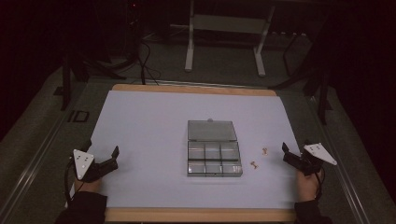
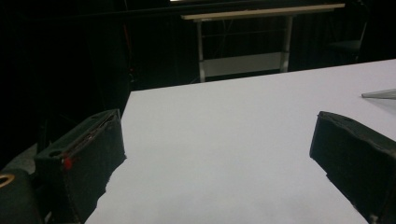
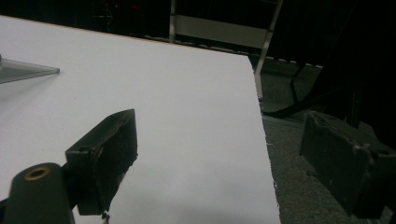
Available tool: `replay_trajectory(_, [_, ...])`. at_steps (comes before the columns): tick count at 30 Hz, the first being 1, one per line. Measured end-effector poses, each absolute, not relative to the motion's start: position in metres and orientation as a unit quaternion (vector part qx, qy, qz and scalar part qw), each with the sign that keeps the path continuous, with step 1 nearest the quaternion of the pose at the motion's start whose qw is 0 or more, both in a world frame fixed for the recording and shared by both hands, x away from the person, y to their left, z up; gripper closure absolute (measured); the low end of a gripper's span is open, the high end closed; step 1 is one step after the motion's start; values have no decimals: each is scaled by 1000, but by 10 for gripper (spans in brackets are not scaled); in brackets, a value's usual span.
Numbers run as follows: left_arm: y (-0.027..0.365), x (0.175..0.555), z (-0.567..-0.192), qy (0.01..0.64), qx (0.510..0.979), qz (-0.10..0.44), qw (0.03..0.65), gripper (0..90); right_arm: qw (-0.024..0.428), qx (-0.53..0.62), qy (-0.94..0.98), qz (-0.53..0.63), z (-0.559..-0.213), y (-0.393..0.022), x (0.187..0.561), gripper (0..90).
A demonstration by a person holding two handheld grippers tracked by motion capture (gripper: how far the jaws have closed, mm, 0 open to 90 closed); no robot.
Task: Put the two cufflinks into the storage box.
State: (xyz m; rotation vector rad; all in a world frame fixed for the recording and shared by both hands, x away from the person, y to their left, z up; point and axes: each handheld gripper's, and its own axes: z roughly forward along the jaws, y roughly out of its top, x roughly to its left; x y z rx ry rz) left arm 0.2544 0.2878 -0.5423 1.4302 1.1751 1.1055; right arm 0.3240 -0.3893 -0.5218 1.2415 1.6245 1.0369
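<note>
white sheet (image 1: 154,140) covers the table. clear compartment box (image 1: 214,159) sits mid-sheet, lid (image 1: 211,130) flipped open behind it. left gripper (image 1: 108,157) at the sheet's left edge, jaws spread wide, nothing between them. right gripper (image 1: 290,154) at the right edge, jaws also wide, empty. two small tan pieces (image 1: 254,165) lie between box and right gripper.

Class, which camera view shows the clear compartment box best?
The high view: the whole box shows, lid open, its six compartments visible. The left gripper view catches just a lid corner at its right edge; the right gripper view catches one at its left edge.
</note>
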Motion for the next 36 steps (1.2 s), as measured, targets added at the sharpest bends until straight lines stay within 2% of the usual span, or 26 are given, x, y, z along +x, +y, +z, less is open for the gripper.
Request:
replay_trajectory(12, [289,255,-542,480,588,442,478,29,407,510,651,387,-518,-387,327,121])
replay_trajectory(15, [289,255,-542,476,589,444,478,28,392,525,656,373,-515,-387,329,125])
replay_trajectory(18, [289,255,-542,477,590,442,479,26,403,530,655,359,-509,-387,330,126])
replay_trajectory(21, [289,255,-542,476,591,442,478,26,385,544,656,354,-502,-387,332,138])
replay_trajectory(25, [289,255,-542,475,592,443,477,26,332,573,665,346,-495,-387,337,139])
replay_trajectory(32, [288,255,-542,472,593,444,477,26,318,591,667,324,-487,-388,338,142])
replay_trajectory(36, [288,255,-542,471,594,445,478,26,292,602,674,313,-481,-387,338,143])
